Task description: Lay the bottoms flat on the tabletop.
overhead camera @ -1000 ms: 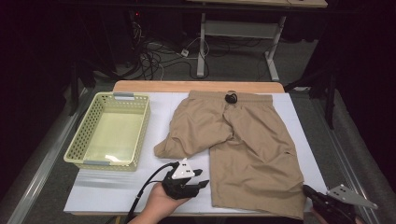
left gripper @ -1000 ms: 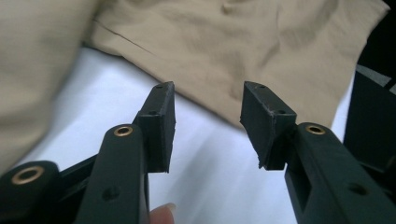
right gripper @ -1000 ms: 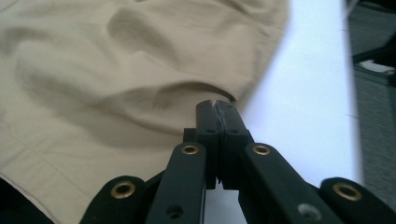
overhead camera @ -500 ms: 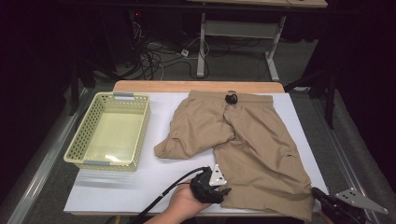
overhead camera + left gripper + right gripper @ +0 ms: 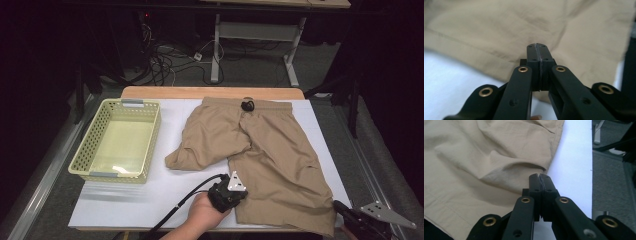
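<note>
A pair of tan cotton shorts [image 5: 265, 160] lies spread on the white desk [image 5: 150, 195], its left leg folded up across the middle (a pale yellow plastic basket [image 5: 118, 141] sits well apart at the left). The left gripper [image 5: 235, 192] is at the inner edge of the near leg, its jaws just closed and pressed together over the hem; whether cloth is pinched between them cannot be told. The right gripper [image 5: 345, 212] is at the near right corner of the shorts, jaws clenched tight at the fabric's edge.

Lab: floor cables [image 5: 165, 62], black backdrop
</note>
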`<state>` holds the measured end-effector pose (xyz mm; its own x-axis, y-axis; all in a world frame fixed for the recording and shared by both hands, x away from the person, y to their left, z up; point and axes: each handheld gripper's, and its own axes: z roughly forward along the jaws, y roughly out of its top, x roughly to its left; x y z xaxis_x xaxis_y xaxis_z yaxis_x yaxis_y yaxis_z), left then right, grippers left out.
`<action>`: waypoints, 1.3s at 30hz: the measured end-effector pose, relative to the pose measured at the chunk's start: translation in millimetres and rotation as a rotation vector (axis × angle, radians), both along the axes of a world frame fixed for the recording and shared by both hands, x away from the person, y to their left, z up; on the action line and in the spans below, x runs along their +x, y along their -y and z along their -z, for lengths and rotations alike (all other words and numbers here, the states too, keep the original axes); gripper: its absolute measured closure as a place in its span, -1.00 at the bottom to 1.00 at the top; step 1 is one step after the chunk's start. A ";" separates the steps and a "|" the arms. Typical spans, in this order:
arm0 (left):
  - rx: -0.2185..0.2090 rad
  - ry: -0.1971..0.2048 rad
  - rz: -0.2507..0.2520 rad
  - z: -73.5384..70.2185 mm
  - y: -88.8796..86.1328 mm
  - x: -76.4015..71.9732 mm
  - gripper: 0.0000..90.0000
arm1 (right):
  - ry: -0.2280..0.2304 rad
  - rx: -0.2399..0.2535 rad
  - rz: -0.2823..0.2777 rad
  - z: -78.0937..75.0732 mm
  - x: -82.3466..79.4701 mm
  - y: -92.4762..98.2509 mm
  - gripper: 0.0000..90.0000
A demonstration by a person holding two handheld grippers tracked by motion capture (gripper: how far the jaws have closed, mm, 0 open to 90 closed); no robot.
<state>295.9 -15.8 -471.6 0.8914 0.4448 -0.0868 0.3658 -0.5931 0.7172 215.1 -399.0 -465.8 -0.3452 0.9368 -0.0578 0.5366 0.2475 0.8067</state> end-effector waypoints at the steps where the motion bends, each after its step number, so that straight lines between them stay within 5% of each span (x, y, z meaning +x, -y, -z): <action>1: -0.030 -0.009 0.011 -2.8 0.3 -4.5 0.96 | 0.007 -0.013 -0.005 -1.1 -0.5 -0.7 1.00; 3: -0.074 -0.011 0.040 -8.0 1.4 -13.3 0.96 | 0.022 -0.013 -0.009 -4.8 0.4 -0.9 1.00; 11: -0.070 -0.026 0.032 -6.2 -0.6 -16.6 0.95 | 0.025 0.025 0.019 -4.4 -1.1 11.8 1.00; 14: -0.145 -0.050 0.008 -10.2 -12.9 -15.3 0.60 | 0.023 0.049 0.014 -4.4 -2.0 12.6 0.91; 15: -0.153 -0.030 -0.008 -14.2 -19.9 -15.3 0.47 | 0.028 0.061 0.008 -5.6 -3.0 11.6 0.77; 17: -0.133 0.072 -0.051 -22.9 -39.6 -14.6 0.28 | 0.042 0.069 -0.002 -8.9 -6.1 8.2 0.55; 19: -0.120 0.138 -0.133 -27.1 -65.8 -7.7 0.17 | 0.053 0.080 -0.014 -12.0 -8.0 4.4 0.42; 22: -0.096 0.111 -0.264 -22.8 -97.2 14.6 0.07 | 0.071 0.101 -0.021 -15.5 -7.0 0.8 0.40; 26: 0.009 0.105 -0.342 -6.2 -100.8 39.5 -0.14 | 0.058 0.077 -0.044 -12.7 -2.9 -4.8 0.39; 30: 0.095 0.066 -0.387 11.4 -95.7 62.0 -0.10 | 0.054 0.085 -0.058 -12.2 -2.0 -6.6 0.40; 31: 0.072 0.043 -0.384 12.9 -98.2 65.8 -0.07 | 0.053 0.091 -0.061 -11.6 -2.5 -7.4 0.41; 37: 0.069 0.059 -0.394 12.4 -104.2 73.2 0.84 | 0.058 0.086 -0.069 -12.6 -3.1 -8.8 0.42; 39: 0.075 0.061 -0.377 9.3 -103.9 71.9 0.92 | 0.062 0.084 -0.067 -13.1 -3.2 -9.2 0.43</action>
